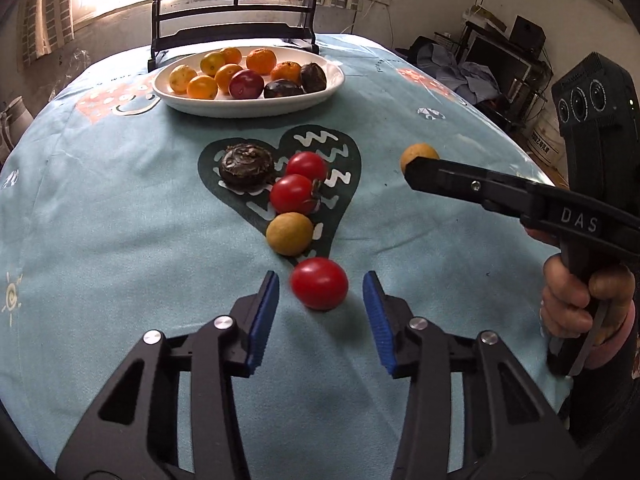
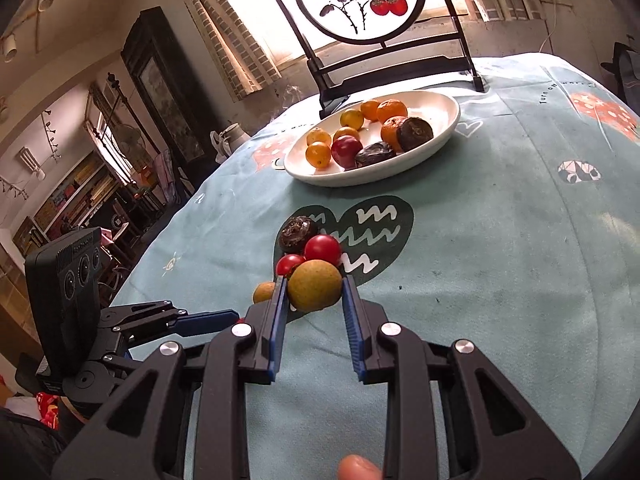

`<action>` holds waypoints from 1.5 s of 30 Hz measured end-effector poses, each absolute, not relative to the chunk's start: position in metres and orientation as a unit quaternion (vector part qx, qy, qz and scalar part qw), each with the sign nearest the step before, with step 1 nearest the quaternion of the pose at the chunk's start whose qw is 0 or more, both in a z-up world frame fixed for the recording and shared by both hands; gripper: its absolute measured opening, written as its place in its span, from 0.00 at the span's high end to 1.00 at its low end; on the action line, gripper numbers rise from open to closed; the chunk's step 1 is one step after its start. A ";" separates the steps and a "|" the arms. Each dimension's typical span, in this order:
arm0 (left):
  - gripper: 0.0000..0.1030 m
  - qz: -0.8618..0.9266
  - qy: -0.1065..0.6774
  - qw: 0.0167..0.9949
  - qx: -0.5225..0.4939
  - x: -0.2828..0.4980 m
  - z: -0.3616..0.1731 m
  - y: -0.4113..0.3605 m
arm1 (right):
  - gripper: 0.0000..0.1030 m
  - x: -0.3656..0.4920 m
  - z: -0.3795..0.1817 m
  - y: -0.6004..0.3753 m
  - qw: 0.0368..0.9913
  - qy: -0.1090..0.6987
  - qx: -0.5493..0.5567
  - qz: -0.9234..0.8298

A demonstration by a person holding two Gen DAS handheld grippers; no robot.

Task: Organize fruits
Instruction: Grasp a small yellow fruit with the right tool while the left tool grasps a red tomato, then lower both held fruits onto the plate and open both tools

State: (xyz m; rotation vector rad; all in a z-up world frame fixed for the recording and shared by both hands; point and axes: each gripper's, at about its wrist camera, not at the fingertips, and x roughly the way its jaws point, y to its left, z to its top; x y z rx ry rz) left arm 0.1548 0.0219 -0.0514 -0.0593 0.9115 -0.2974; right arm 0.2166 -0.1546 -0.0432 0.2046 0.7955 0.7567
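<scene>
Teal printed tablecloth [image 1: 120, 200] over a table, with a white oval plate [image 1: 248, 110] of mixed fruit at the far side, in front of a dark wooden stand. Loose on the dark heart print: a dark wrinkled round fruit [image 1: 247, 166], two red tomatoes [image 1: 292, 194] touching each other, and a second tan fruit [image 1: 289, 233] just beside them.

Right gripper [image 2: 314, 280] low at the cloth, blue pads close along both sides of a tan round fruit [image 2: 315, 286]; cannot tell whether truly pinched or only bracketed. Left gripper [image 1: 321, 280] spread wide, a glossy red tomato [image 1: 319, 283] lying on the cloth between its tips, untouched.

Likely step: grasp both, then carry to the plate. Best to close slowly and squarely across the widest part, since round, smooth skins tend to squirt forward out of flat pads. Push a little deeper before squeezing the tomato, and press lightly on its soft skin. Lift straight up, clear of the neighbours.

Tan fruit nearly spherical: no long axis to speak of, stem end not visible. Tomato slightly oblong, long axis roughly crosswise to the fingers; stem end hidden.
</scene>
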 end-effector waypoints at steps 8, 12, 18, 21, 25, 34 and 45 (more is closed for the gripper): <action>0.61 -0.126 0.458 0.880 -0.028 0.166 -0.059 0.019 | 0.73 0.212 -0.041 -0.155 0.852 0.371 0.091 0.357; 0.61 -0.118 0.459 0.880 -0.019 0.168 -0.060 0.015 | 0.73 0.211 -0.041 -0.155 0.853 0.370 0.088 0.358; 0.70 -0.092 0.455 0.886 0.004 0.164 -0.059 0.007 | 0.73 0.216 -0.045 -0.160 0.847 0.381 0.106 0.355; 0.70 -0.090 0.446 0.890 0.005 0.160 -0.056 0.005 | 0.73 0.218 -0.047 -0.164 0.845 0.386 0.116 0.351; 0.70 -0.092 0.435 0.896 0.004 0.153 -0.052 0.005 | 0.73 0.218 -0.047 -0.163 0.844 0.388 0.116 0.353; 0.70 -0.148 0.412 0.899 -0.027 0.138 -0.023 0.031 | 0.73 0.217 -0.049 -0.154 0.815 0.408 0.124 0.392; 0.70 -0.103 0.396 0.912 -0.027 0.226 0.008 0.079 | 0.73 0.279 -0.017 -0.112 0.856 0.367 0.048 0.362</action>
